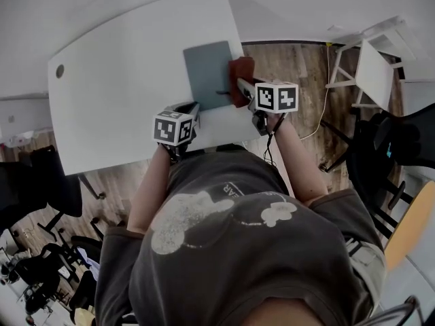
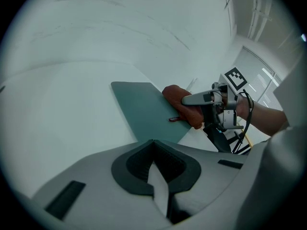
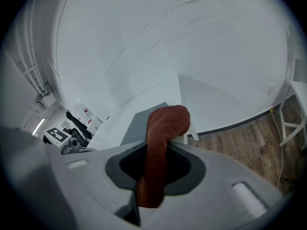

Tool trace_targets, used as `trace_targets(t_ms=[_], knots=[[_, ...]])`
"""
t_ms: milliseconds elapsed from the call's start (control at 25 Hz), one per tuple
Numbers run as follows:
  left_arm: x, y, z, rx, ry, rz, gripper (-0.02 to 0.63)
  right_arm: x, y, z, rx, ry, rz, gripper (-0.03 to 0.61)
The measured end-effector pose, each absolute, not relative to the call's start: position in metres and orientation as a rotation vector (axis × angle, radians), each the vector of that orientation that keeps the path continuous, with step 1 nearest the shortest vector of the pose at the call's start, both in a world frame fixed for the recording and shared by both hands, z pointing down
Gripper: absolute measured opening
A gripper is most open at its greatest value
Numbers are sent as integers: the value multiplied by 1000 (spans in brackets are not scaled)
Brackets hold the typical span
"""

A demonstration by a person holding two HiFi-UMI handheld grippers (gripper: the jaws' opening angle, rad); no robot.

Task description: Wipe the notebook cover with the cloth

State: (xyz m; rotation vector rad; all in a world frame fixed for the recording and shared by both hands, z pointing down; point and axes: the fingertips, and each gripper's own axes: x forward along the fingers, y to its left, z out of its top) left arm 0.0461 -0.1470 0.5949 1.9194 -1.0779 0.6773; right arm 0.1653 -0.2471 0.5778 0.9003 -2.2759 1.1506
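Note:
A grey-green notebook lies flat near the white table's right front corner. My right gripper is shut on a rust-red cloth. The cloth hangs at the notebook's right edge and touches the cover there. My left gripper sits low at the table's front edge, just short of the notebook's near side. Its jaws are shut with nothing between them.
A white stand and a dark office chair are on the wooden floor to the right. A cable trails down there. The table has a round grommet at its far left.

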Motion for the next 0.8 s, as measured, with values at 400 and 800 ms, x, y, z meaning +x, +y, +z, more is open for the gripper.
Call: trace_targets(t_ms=[400, 800], knots=[[38, -147, 599, 1939, -1047, 682, -6, 170, -251, 572, 973, -2263, 1146, 83], [-8, -123, 587, 2043, -893, 686, -6, 140, -218, 558, 1161, -2197, 1125, 83]])
